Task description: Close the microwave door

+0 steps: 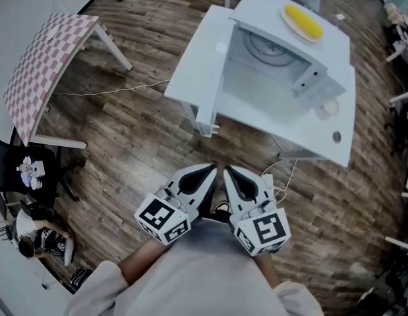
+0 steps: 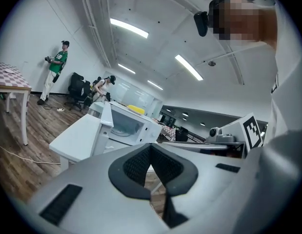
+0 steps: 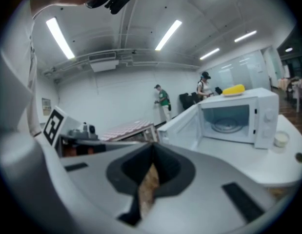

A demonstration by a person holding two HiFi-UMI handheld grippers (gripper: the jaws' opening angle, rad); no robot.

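The white microwave (image 1: 283, 58) stands on a white table (image 1: 190, 64) ahead of me, with its cavity and glass turntable showing. Its door (image 1: 213, 91) is swung wide open to the left. A yellow item on a plate (image 1: 302, 22) lies on the microwave's top. Both grippers hang low near my body, well short of the table. The left gripper (image 1: 207, 170) and the right gripper (image 1: 228, 171) sit side by side, each shut on nothing. The microwave (image 2: 124, 123) appears ahead in the left gripper view (image 2: 151, 155). In the right gripper view (image 3: 151, 165) the open door (image 3: 182, 123) stands left of the cavity.
A small white cup (image 1: 329, 107) sits on the table right of the microwave. A pink checkered table (image 1: 49, 64) stands at the left, with a cable (image 1: 105, 91) trailing over the wood floor. A power strip (image 1: 266, 180) lies by the right gripper. People (image 2: 55, 69) stand far off.
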